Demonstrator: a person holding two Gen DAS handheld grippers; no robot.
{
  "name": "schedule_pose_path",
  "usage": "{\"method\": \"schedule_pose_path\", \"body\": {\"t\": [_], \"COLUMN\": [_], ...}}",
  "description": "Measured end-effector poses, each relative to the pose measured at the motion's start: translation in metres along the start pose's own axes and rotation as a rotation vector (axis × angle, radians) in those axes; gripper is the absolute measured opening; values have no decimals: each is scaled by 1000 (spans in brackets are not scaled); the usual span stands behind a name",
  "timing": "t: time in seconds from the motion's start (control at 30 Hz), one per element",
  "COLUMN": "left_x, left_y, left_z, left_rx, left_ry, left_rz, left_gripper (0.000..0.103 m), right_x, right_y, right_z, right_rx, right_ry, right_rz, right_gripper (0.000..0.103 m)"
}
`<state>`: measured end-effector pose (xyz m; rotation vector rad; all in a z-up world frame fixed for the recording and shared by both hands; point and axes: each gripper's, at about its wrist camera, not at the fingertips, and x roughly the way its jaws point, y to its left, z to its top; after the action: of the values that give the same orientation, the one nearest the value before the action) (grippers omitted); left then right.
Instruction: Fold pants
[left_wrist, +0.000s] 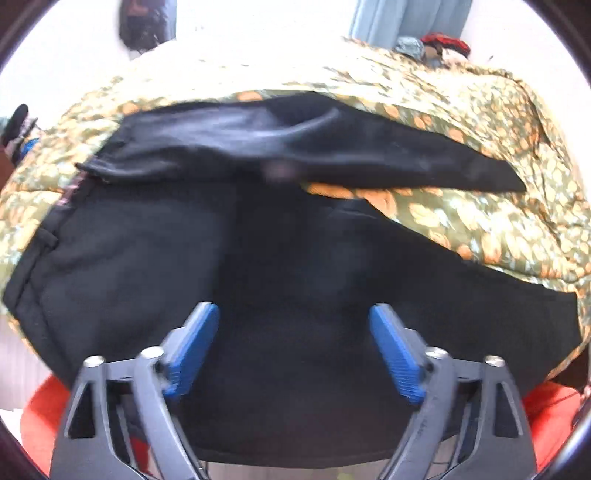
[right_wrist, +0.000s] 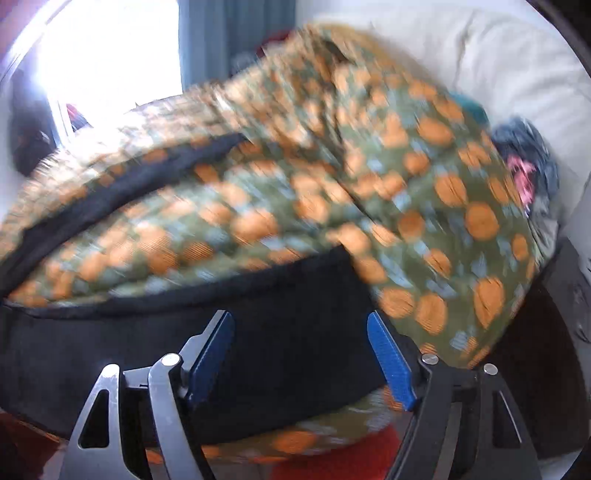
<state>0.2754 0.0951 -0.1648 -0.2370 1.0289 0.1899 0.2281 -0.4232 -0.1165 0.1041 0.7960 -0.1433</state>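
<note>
While no writing shows, each tool — left (left_wrist: 293, 334), right (right_wrist: 300, 345) — gapes empty over black pants (left_wrist: 147, 251).

The right wrist view is smeared by motion: the bedspread (right_wrist: 369, 177) shows only streaked orange blobs, and the far strip of the pants (right_wrist: 122, 184) has no clear edge. A dark bundle with a pink patch (right_wrist: 524, 173) at the far right is too blurred to name. In the left wrist view the pants (left_wrist: 258, 258) are so dark that seams and folds near the middle cannot be read, and their near hem runs behind the gripper arms. A small blurred patch (left_wrist: 280, 171) at the fold cannot be identified. Far clutter (left_wrist: 439, 44) is too small to tell.
</note>
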Motion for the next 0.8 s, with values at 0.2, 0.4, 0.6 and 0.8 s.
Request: {"method": "schedule_pose_path", "body": {"t": [0.2,0.4,0.6,0.8], "left_x": [34,21,-5,-1], "left_y": [15,16,19,30], "left_z": [-31,-30,-7,56], "left_rx": [39,29,-19,-49], "left_ry": [62,58,-21,-79], "left_rz": [67,48,41,75], "left_gripper": [96,96,96,96], "right_x": [21,53,59,70], "right_y": [78,81,72,73], "right_z": [-41,-58,-63,-58], "right_rx": [-145,-139,-124,-133], "right_ry": [68,231,233,240], "right_rz": [133,105,108,112], "right_gripper": [86,96,103,103]}}
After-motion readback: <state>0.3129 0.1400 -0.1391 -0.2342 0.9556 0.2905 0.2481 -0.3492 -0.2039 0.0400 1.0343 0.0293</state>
